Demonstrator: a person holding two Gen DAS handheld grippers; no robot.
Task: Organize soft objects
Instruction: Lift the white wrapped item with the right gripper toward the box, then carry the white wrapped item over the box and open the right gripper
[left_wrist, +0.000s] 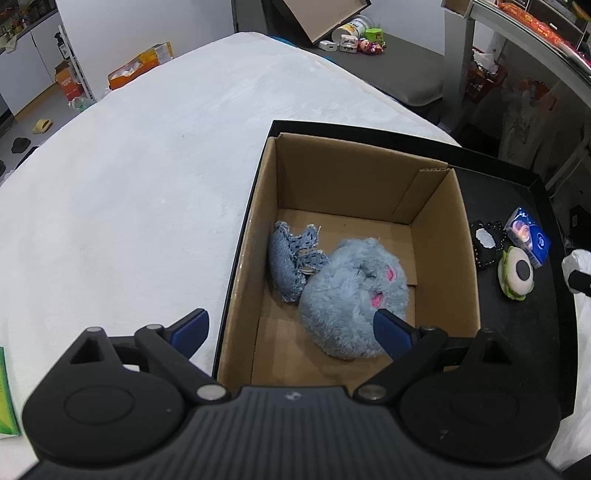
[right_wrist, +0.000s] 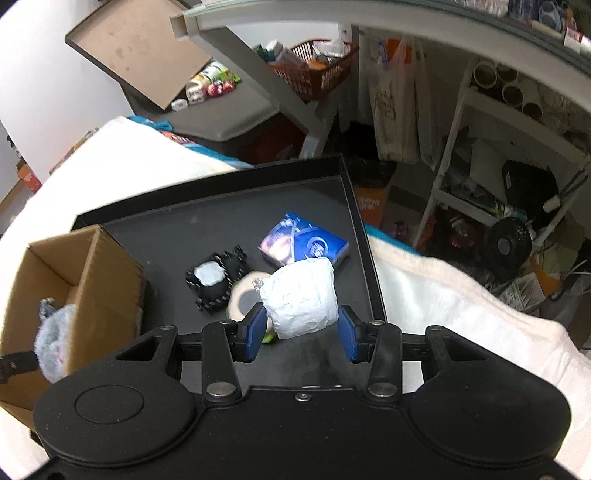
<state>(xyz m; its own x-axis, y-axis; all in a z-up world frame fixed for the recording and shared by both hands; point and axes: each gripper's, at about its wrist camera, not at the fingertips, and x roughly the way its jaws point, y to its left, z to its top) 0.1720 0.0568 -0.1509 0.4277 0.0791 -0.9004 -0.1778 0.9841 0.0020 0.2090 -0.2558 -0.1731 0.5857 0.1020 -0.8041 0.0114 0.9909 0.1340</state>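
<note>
A cardboard box (left_wrist: 436, 236) stands in a black tray (left_wrist: 517, 332) on a white-covered bed. Inside it lie a fluffy light-blue plush (left_wrist: 343, 295) and a frayed denim piece (left_wrist: 286, 258). My left gripper (left_wrist: 291, 332) hangs open over the box's near end with nothing between its fingers. In the right wrist view, my right gripper (right_wrist: 303, 330) is shut on a crumpled white soft pack (right_wrist: 301, 295), lifted a little above the tray (right_wrist: 207, 221). Under it lies a round green-and-white plush (right_wrist: 242, 299). The same plush (left_wrist: 517, 275) shows in the left wrist view.
A black knitted pouch (right_wrist: 216, 284) with a white patch and a blue packet (right_wrist: 306, 245) lie on the tray beside the box (right_wrist: 88, 280). White bedding (left_wrist: 147, 184) spreads to the left. Shelves, a red basket (right_wrist: 314, 74) and clutter stand beyond the bed.
</note>
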